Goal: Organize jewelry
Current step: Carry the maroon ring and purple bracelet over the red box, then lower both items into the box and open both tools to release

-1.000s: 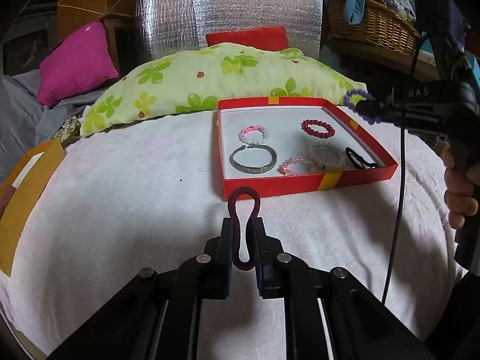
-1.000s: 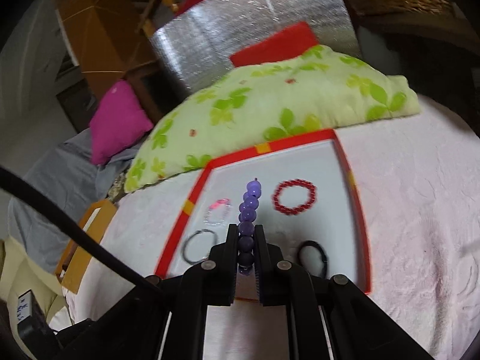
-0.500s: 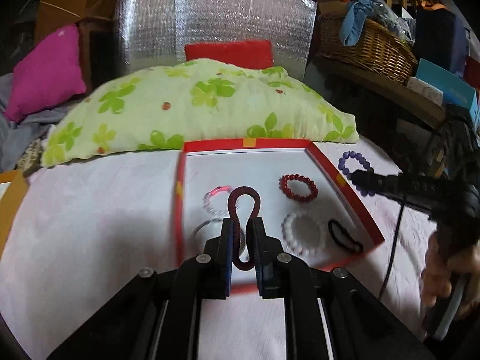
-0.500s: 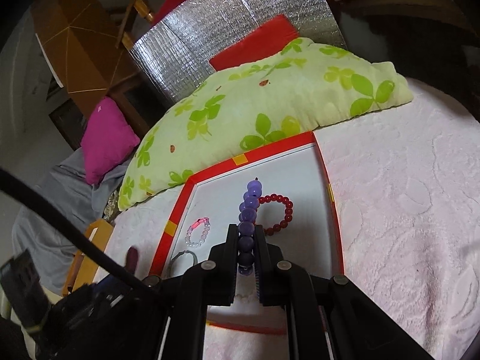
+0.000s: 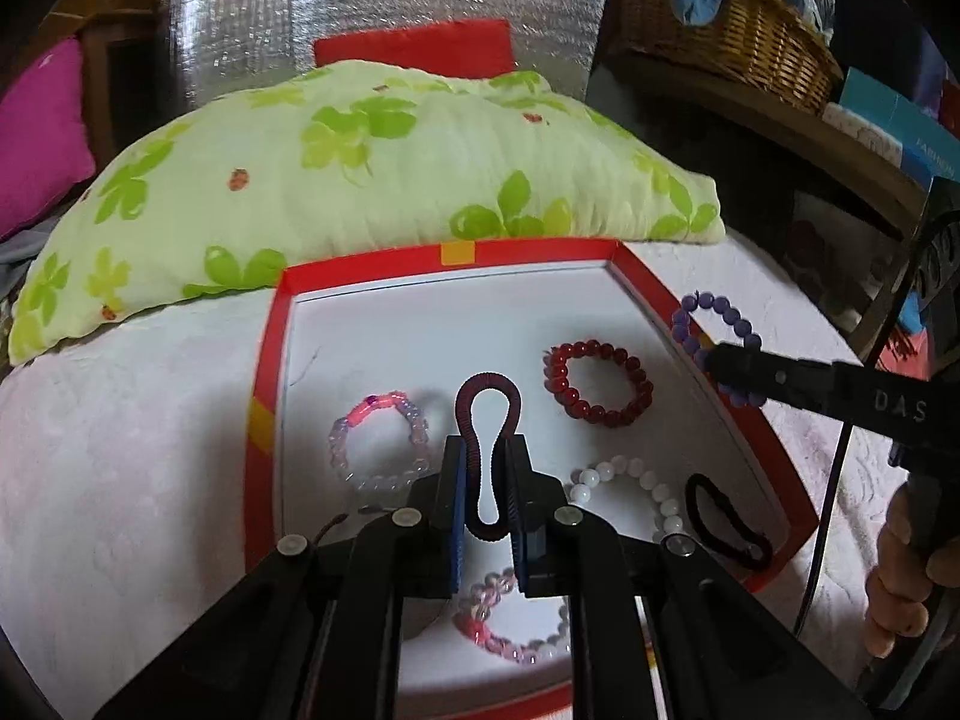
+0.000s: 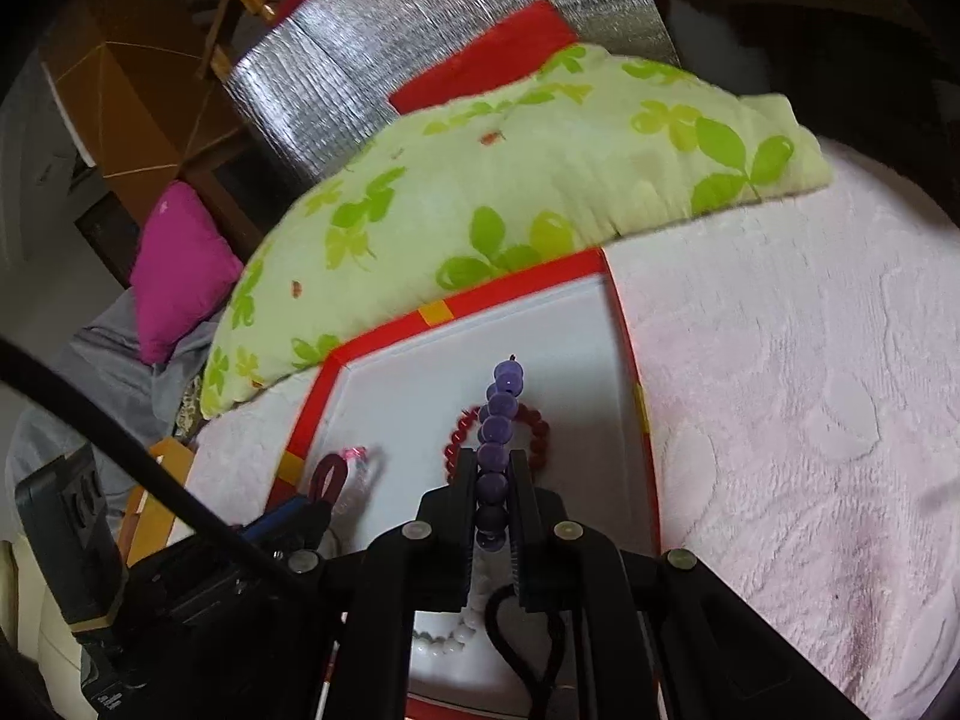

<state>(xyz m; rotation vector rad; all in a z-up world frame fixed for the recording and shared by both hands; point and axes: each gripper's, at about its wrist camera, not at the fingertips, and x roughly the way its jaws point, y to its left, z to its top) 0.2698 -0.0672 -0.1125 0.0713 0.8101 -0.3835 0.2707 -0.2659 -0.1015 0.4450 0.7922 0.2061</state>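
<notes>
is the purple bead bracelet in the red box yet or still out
Out. The purple bracelet is pinched in the right claw, hanging over the red box, not lying on its white floor.

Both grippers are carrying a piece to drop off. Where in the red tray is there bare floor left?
The red tray is bare along its far strip, between the back rim and the dark red bead bracelet and pink bracelet. The near half is crowded: white bead bracelet, black hair tie, another pink bracelet.
</notes>
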